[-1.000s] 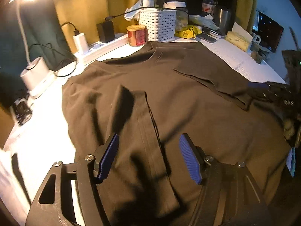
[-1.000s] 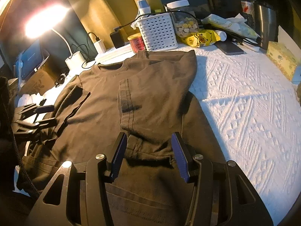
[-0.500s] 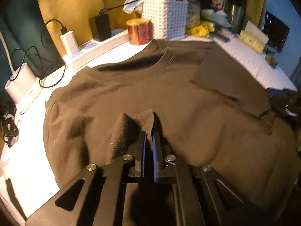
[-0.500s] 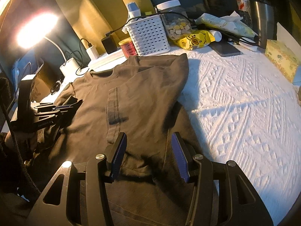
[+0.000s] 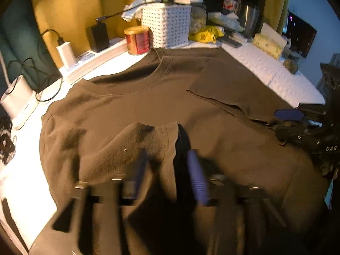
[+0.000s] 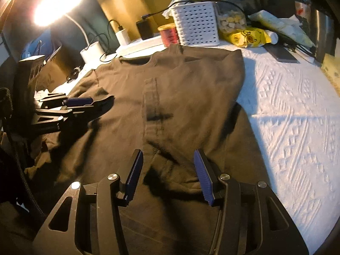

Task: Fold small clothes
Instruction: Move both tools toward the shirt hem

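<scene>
One dark brown cotton T-shirt (image 6: 191, 97) is spread on the white textured bedspread (image 6: 297, 116), both sleeves folded in. Left gripper (image 5: 167, 170) is blurred but parted over its sleeve, right gripper (image 6: 167, 176) spread wide — nothing pinned, so folds could slip apart.

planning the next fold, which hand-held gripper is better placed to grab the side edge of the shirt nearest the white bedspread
Right. The right hand-held gripper is open over the dark brown cotton t-shirt beside that edge, next to the white textured bedspread. The left hand-held gripper sits at the opposite sleeve.
</scene>
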A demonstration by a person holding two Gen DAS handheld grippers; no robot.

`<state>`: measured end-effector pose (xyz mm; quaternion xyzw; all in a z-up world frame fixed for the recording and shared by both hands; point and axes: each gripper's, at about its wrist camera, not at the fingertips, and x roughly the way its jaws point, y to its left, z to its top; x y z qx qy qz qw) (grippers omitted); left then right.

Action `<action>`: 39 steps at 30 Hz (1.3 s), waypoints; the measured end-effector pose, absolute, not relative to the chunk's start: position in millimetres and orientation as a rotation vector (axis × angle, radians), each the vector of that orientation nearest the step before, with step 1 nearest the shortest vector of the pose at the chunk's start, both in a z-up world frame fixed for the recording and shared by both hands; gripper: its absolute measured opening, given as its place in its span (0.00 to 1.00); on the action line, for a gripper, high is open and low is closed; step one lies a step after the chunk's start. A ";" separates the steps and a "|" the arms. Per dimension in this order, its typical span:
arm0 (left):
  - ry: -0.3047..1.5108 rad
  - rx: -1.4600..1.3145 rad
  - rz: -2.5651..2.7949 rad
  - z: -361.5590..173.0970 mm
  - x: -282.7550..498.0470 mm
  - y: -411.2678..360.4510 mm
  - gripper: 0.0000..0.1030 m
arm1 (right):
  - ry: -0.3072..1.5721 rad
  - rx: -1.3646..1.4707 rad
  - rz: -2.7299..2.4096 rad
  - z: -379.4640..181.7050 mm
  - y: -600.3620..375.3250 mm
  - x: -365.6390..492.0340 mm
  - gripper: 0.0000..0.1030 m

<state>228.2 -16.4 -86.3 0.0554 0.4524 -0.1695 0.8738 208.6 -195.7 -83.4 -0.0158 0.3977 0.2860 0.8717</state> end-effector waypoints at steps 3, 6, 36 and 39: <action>0.929 0.093 -0.343 -81.0 215.9 -8.8 0.58 | 0.838 -0.053 0.595 -83.7 -189.9 204.8 0.51; 0.914 0.077 -0.327 -76.8 204.0 -1.8 0.58 | 0.835 -0.059 0.597 -81.6 -187.6 198.8 0.51; 0.799 -0.053 -0.236 -66.6 72.8 0.9 0.76 | 0.727 -0.064 0.472 -69.0 -243.8 98.2 0.51; 0.810 -0.062 -0.229 -72.0 65.3 -4.3 0.76 | 0.731 -0.061 0.427 -75.8 -262.3 93.2 0.51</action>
